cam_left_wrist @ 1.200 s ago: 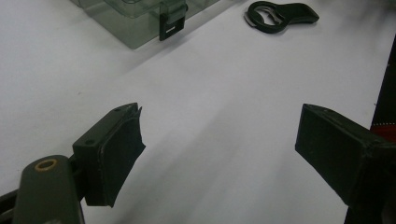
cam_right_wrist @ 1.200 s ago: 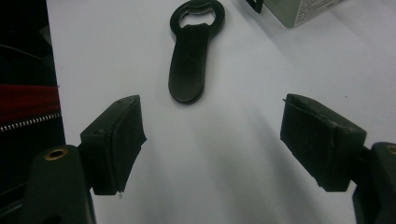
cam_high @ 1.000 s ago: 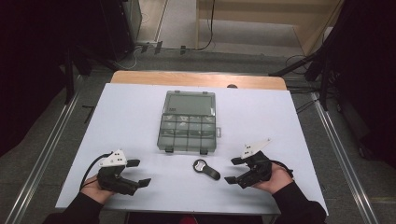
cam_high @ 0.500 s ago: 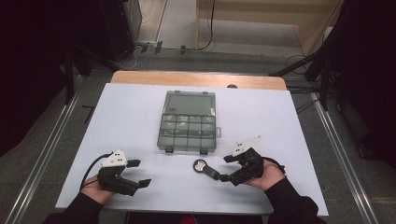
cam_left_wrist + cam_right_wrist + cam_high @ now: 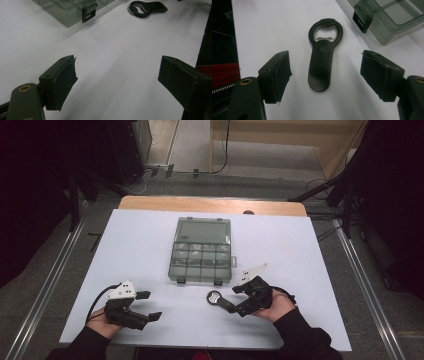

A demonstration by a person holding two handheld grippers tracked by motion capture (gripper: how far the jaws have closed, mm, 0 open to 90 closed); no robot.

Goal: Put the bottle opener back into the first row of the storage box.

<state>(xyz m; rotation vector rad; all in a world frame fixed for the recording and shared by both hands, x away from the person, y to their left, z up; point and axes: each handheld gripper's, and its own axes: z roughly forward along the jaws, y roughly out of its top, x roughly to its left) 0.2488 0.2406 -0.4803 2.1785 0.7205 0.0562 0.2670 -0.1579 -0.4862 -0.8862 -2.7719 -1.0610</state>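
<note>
A: Starting at the left, what is the left gripper (image 5: 150, 306) doing?

B: It is resting low at the near left corner of the white table (image 5: 140, 245), gripped by the person's left hand (image 5: 102, 322). In the left gripper view its jaws are standing wide apart with only bare table between them (no object anywhere near the pads).

A: And in the middle?

B: A smoky clear plastic compartment box (image 5: 202, 251) is lying with its lid shut, two black latches facing the person. Just nearer than its right corner, a black bottle opener (image 5: 220, 301) is lying flat on the table, ring end pointing toward the box, handle pointing toward the right hand (image 5: 277, 307).

A: So what is the right gripper (image 5: 239, 302) doing?

B: It is sitting right at the opener's handle end. In the right gripper view the bottle opener (image 5: 323, 56) is lying lengthwise between the two jaws, and both pads are standing clear of it, a gap showing on either side (the jaws have just been closing a little, though nothing is pinched yet).

A: Is the opener touching the box?

B: No, it is lying near the box but apart from it.
</note>
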